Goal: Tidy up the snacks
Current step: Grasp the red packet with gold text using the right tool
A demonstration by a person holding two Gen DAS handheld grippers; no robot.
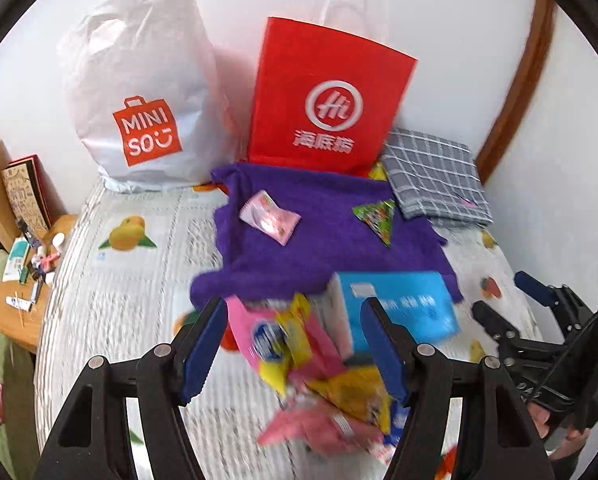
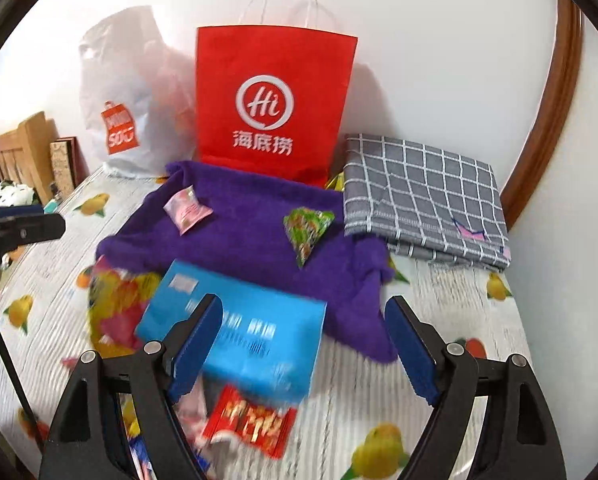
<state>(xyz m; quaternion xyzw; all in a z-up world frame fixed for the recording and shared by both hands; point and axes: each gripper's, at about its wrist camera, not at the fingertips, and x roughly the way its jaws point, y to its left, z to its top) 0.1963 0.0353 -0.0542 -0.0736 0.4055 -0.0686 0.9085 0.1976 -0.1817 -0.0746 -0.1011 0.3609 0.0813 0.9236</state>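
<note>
Purple towel (image 2: 243, 236) lies spread on the fruit-print bed (image 1: 131, 300), with a pink sachet (image 2: 187, 210) and green triangular packet (image 2: 307, 236) on it. Nearer, a blue box (image 2: 243, 340) and blurred snack packets (image 1: 299, 352) sit heaped. Left gripper (image 1: 295, 340) and right gripper (image 2: 303, 344) hover over them, jaws spread, holding nothing

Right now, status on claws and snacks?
Both claws open, empty: left claw, right claw. Snack pile loose beside blue box. Two packets on purple towel.
</note>
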